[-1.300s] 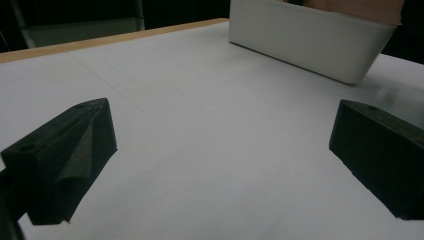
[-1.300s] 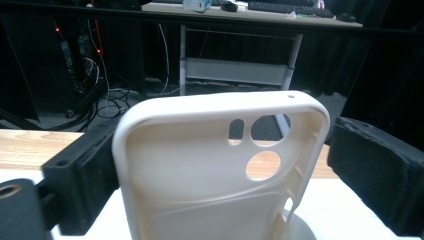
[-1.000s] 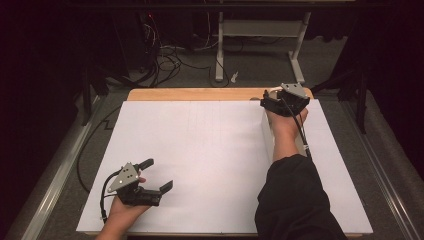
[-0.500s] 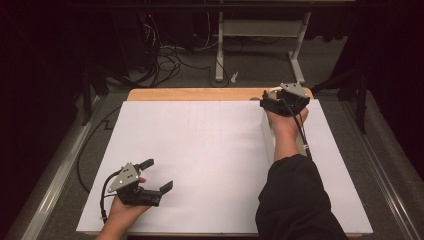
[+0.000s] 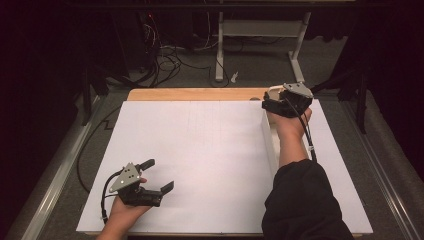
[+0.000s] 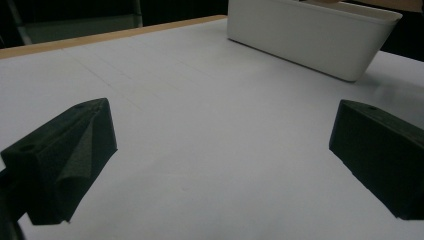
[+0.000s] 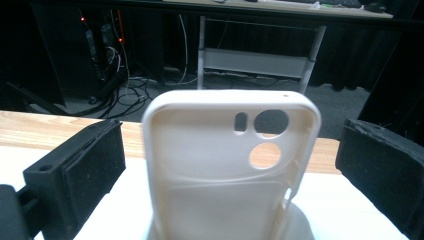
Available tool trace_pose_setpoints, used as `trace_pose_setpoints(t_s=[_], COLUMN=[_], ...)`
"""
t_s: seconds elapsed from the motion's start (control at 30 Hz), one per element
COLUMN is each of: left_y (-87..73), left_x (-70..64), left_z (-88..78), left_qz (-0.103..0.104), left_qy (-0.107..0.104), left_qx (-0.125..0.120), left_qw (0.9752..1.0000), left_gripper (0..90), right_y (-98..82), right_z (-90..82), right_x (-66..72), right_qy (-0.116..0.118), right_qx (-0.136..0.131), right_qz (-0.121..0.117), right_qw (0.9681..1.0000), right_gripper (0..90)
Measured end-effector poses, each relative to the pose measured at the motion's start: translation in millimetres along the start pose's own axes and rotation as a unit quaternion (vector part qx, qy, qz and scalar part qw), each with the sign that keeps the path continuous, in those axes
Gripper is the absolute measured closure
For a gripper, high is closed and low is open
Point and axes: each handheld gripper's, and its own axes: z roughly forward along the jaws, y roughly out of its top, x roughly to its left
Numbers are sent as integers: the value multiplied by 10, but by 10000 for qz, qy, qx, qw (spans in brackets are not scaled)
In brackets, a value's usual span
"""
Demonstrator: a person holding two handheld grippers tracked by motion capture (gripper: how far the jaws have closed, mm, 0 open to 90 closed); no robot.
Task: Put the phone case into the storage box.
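The phone case (image 7: 231, 165), a cream shell with camera cut-outs near its top edge, stands upright at the far right of the surface (image 5: 200, 160), between the spread jaws of the right tool (image 7: 231, 165), which are well open and touch neither side of it. It looks light, thin-walled and somewhat flexible, probably smooth enough to slip, so a squeeze across its two long side rims, below the cut-outs, seems the safest hold; pinching hard could bow the shell. Its foot seems to sit in a white container (image 6: 310, 35) that the left gripper view shows as a long tub. The left tool (image 5: 156, 175) rests near the front left, jaws wide apart and empty. The surface is a white sheet over a wooden top; beyond it, a dark room with cables (image 5: 170, 55) and a table frame (image 5: 260, 35).
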Motion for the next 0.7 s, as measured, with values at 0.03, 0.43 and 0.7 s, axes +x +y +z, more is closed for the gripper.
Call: trace_pose_setpoints(t_s=[0.03, 0.43, 0.7], left_y=[-1, -3, -3], left_x=[2, 2, -3], left_z=[1, -2, 13], left_qz=[4, 12, 13], left_qy=[-1, 4, 0], left_qx=[11, 16, 35], left_qw=[10000, 10000, 10000], left_gripper=[2, 2, 2], right_y=[-1, 1, -3], right_z=[-1, -109, -209], right_x=[3, 56, 50], right_qy=[10, 248, 752], right_qx=[5, -12, -47], right_qz=[-7, 95, 157], right_qw=[10000, 9996, 9970], right_gripper=[0, 45, 491])
